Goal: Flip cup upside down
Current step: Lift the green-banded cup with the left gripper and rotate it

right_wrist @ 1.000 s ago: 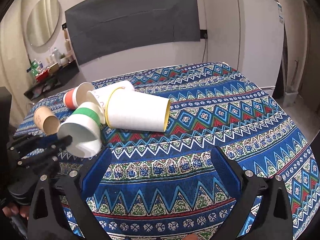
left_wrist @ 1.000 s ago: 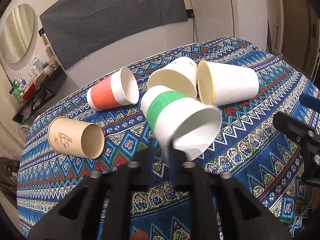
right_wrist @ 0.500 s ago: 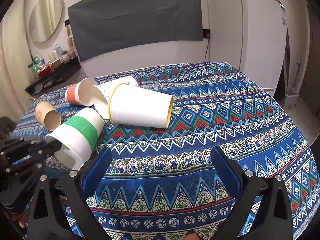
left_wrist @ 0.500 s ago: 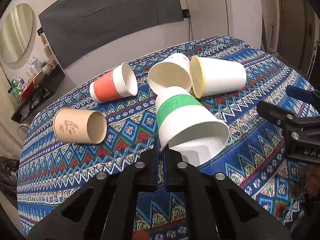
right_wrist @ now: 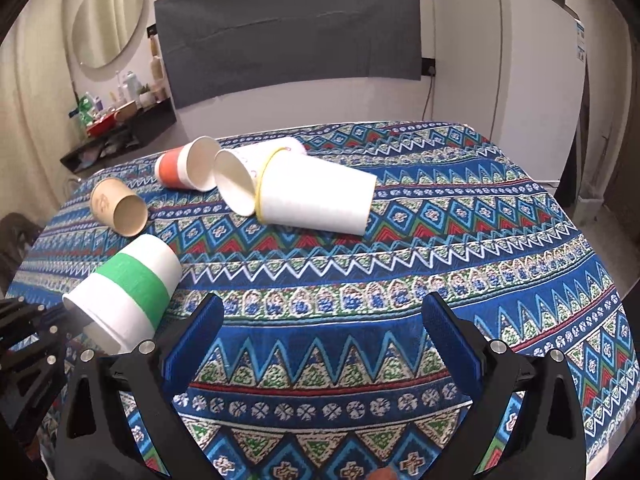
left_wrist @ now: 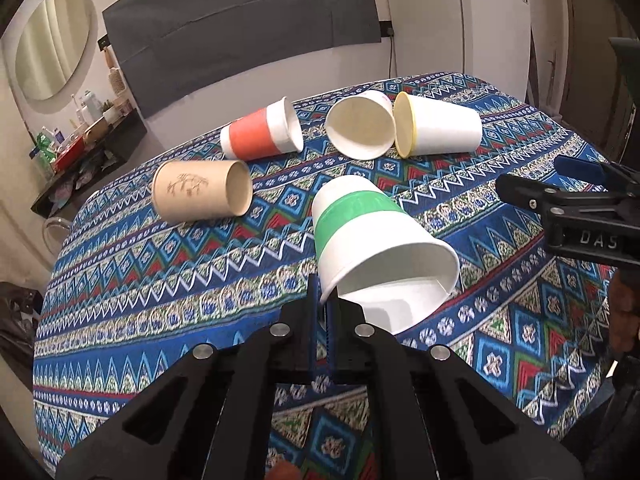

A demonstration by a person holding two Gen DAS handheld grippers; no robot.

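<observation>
My left gripper [left_wrist: 325,312] is shut on the rim of a white paper cup with a green band [left_wrist: 360,232]. The cup is tilted, its base pointing away and up, its mouth toward the camera and down near the cloth. In the right wrist view the same cup [right_wrist: 128,292] sits at the lower left, held by the left gripper [right_wrist: 60,320]. My right gripper [right_wrist: 320,332] is open and empty above the near part of the table; it also shows at the right edge of the left wrist view [left_wrist: 568,188].
Several other cups lie on their sides on the patterned tablecloth [left_wrist: 160,288]: a brown one [left_wrist: 200,194], an orange-banded one [left_wrist: 260,132], a plain white one [left_wrist: 360,126] and a yellow-rimmed one [left_wrist: 440,128]. A white fridge [right_wrist: 508,72] stands behind the table.
My left gripper has pulled the green-banded cup back toward me and tipped it, its mouth turning downward. The right gripper stayed open and moved little.
</observation>
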